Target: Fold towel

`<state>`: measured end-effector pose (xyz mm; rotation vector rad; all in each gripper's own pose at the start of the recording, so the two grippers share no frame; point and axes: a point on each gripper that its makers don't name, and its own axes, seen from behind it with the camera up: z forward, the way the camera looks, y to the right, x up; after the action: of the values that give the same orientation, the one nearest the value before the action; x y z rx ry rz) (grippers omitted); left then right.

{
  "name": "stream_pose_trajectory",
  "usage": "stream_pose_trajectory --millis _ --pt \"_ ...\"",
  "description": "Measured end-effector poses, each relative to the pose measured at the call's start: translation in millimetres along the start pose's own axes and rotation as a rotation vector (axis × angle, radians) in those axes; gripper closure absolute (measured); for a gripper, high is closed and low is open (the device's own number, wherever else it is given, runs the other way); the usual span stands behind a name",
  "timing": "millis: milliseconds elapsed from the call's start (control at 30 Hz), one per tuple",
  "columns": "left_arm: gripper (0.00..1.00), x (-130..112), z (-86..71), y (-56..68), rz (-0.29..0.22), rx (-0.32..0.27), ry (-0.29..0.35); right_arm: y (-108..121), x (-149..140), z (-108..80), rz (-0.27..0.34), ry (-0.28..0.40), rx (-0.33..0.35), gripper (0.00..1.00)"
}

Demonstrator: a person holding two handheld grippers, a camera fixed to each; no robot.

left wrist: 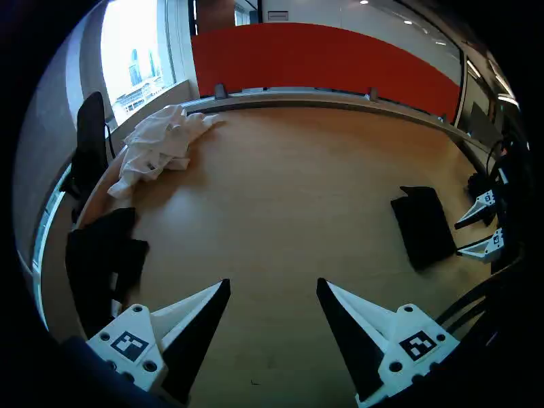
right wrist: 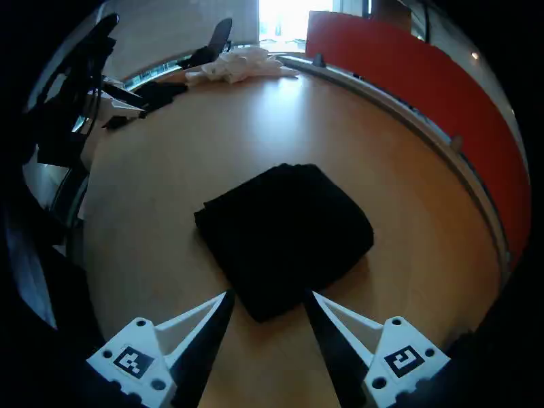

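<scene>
- Left gripper view, upper left: white cloth pile [left wrist: 160, 146] at the far edge of the wooden table [left wrist: 292, 190]; below it, a dark cloth [left wrist: 102, 262] draped at the table's left edge.
- Bottom centre: left gripper [left wrist: 272, 292], fingers spread wide, nothing between them but bare table.
- Right: folded black towel [left wrist: 423, 228] flat on the table, seen small; right gripper [left wrist: 461, 239] just beside it.
- Right gripper view, upper left: the left gripper [right wrist: 132, 112], well away from the towel.
- Centre: the towel [right wrist: 285, 234] up close, a neat stacked square.
- Bottom: right gripper [right wrist: 268, 299] spread, its fingers flanking the towel's near corner; contact unclear.
</scene>
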<state>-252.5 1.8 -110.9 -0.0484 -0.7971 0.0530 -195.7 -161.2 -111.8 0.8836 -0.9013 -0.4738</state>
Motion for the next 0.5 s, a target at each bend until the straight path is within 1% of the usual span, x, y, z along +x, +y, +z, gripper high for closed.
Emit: stream_pose_trajectory --millis 67,200,400,500 --pt "0.06 -0.1 -0.2 0.3 0.000 -0.001 0.000 -1.3 -6.1 1.3 0.013 -0.009 0.002 0.22" --pt "0.06 -0.3 -0.7 1.7 0.002 -0.005 0.002 -3.6 -14.7 2.3 0.031 -0.021 0.004 0.26" --pt "0.06 -0.6 -1.7 2.7 0.003 -0.008 0.003 -4.4 -23.2 1.6 0.043 -0.044 -0.002 0.46" --pt "0.06 -0.9 -2.5 2.7 0.003 -0.009 0.005 -4.8 -26.9 1.0 0.049 -0.056 -0.005 0.57"
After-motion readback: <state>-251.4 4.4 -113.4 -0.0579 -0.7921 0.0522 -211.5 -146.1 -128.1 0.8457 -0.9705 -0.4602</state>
